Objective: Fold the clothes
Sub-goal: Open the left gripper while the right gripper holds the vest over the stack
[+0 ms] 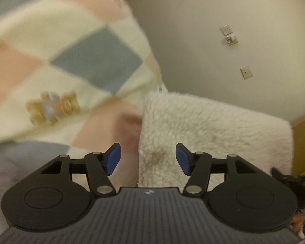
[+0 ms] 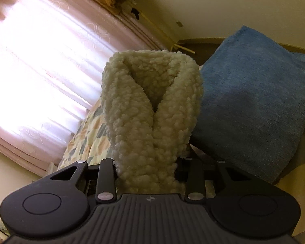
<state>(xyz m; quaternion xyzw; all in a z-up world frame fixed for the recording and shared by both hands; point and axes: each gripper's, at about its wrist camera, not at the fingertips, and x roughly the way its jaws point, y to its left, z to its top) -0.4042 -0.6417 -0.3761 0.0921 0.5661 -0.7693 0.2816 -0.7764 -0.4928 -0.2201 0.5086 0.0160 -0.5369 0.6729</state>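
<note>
You are in the middle of a fold. Your right gripper [image 2: 147, 174] is closed on a bunched end of the fleece garment [image 2: 150, 105], whose long axis runs straight up from it. Your left gripper [image 1: 148, 158] is wide open and empty before a flat fleece panel [image 1: 213, 134] beside the checked blanket [image 1: 71, 50]. Next, I think, you must grasp an edge there.

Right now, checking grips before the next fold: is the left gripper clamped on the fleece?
No, the left gripper is open, its blue pads apart with the cream fleece lying beyond them.
</note>
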